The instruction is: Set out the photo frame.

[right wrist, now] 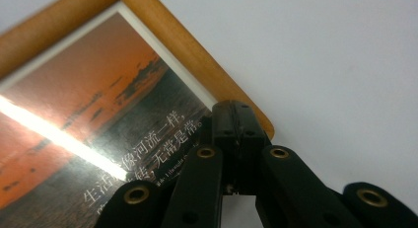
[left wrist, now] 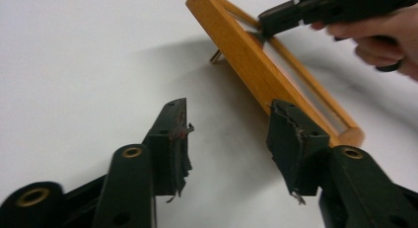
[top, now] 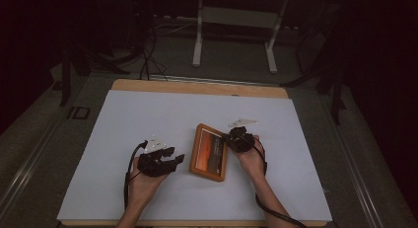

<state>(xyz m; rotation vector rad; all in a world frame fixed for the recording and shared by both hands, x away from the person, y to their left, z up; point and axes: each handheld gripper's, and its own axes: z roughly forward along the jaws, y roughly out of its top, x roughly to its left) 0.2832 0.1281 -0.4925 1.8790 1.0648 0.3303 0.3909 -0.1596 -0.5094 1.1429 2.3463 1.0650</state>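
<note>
Picture frame (top: 209, 152) foot hidden underneath, right hand-held gripper (right wrist: 237, 120) closed against its rim, left hand-held gripper (left wrist: 227, 139) open, empty.

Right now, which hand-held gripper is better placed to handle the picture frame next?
Right, probably. The right hand-held gripper has its jaws shut, tips on the frame at its wooden edge. The left hand-held gripper stands open beside the frame with bare table between its jaws, so it would have to move in first.

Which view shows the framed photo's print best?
Right gripper view: the photo frame sits close up, sunset picture and white caption legible, shut right gripper at its edge. High view shows it small and whole; left gripper view shows its wooden side edge-on.
</note>
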